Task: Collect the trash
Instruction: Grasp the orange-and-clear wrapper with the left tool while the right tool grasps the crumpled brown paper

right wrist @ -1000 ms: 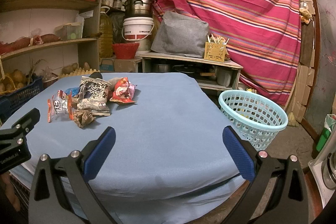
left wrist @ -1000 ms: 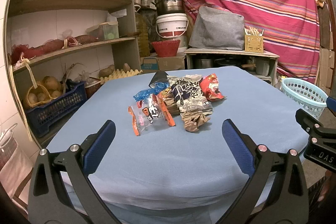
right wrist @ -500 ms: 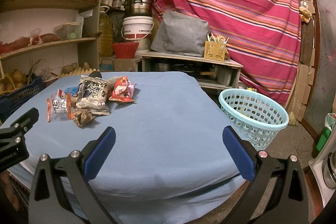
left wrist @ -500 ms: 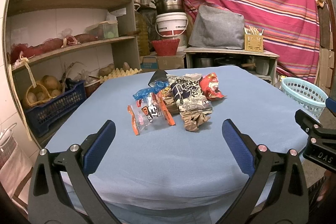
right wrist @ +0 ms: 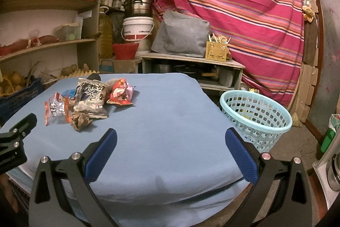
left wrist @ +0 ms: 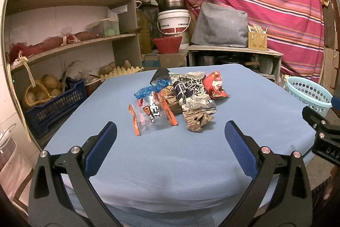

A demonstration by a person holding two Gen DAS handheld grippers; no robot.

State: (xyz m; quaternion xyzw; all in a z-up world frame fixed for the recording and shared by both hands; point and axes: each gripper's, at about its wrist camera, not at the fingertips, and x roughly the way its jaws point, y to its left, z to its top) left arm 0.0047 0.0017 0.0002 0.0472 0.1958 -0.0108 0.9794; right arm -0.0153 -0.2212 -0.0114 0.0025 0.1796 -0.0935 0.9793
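From the left wrist view, the left gripper (left wrist: 170, 137) hangs over the near edge of the table (left wrist: 255, 99), its blue-padded fingers (left wrist: 102, 146) spread wide with nothing between them. The trash sits in a loose heap near the table's middle, ahead of the fingers and well apart from them. Nearest is a clear packet with orange edges (left wrist: 152, 115), lying flat, its long axis running from near left to far right. Beside it on the right lies a black-and-white snack bag (left wrist: 193, 92), long axis pointing away from the camera, with a crumpled brown end (left wrist: 197, 119) toward the near side. A red wrapper (left wrist: 215, 84) touches its far right side. A blue wrapper (left wrist: 150, 89) and a dark piece (left wrist: 159, 76) lie behind, partly hidden by the others. A brown wrapper between the packet and the bag is mostly covered. A light blue basket (left wrist: 308, 90) shows past the table's right edge, cut off below.

From the right wrist view, the right gripper (right wrist: 170, 137) is likewise wide apart and holds nothing, over bare blue cloth. The heap lies far left: the clear packet (right wrist: 56, 109), the snack bag (right wrist: 90, 98), the red wrapper (right wrist: 121, 94). The printing on them is too small to read. The basket (right wrist: 255, 116) stands on the floor just beside the table's right edge. The tip of the left gripper's frame pokes in at the left border.
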